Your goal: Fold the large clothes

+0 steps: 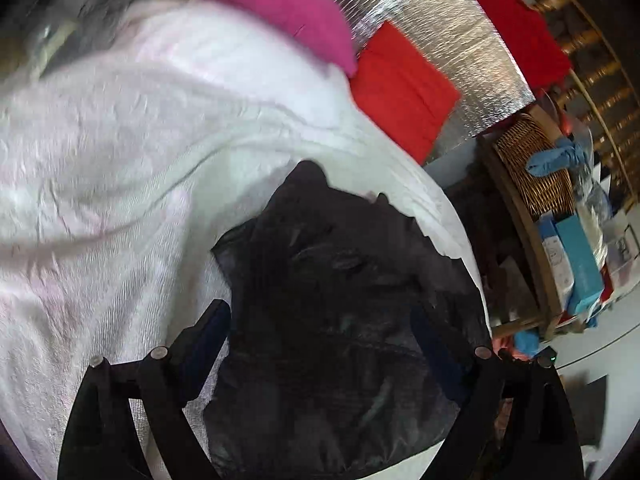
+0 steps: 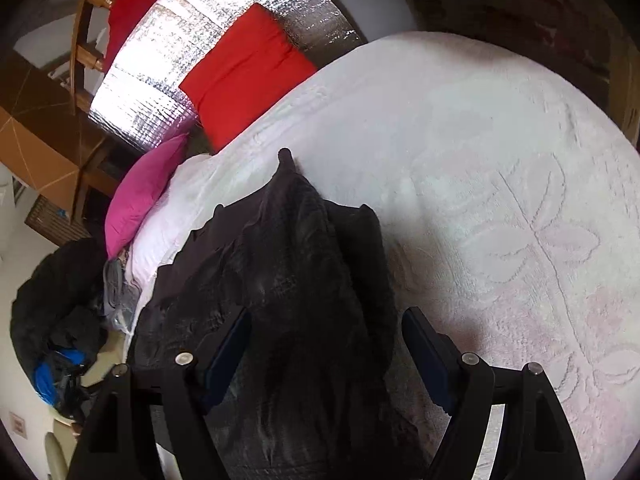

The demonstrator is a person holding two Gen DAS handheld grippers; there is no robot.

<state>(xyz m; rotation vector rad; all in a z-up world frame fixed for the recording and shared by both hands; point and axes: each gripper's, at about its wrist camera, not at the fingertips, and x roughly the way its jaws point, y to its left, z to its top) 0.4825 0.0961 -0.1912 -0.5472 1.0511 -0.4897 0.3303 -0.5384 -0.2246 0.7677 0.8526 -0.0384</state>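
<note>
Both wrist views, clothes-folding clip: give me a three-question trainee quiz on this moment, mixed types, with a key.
1. True or false: the dark garment lies on the white bedspread.
2. The pillow beside the red cushion is: A) pink B) green C) yellow
3. Are the pads of the left gripper and right gripper pressing the fabric?

Key: 1 true; 2 A; 3 no, both stand open around it.

Dark garment (image 2: 288,272): matt, crinkled cloth, faintly sheer. White bedspread (image 2: 500,184): soft tufted cloth, raised leaf pattern. Silver panel (image 2: 224,28): shiny quilted foil. Basket (image 1: 532,168): woven wicker. Pink pillow (image 1: 280,4): matt cloth.
</note>
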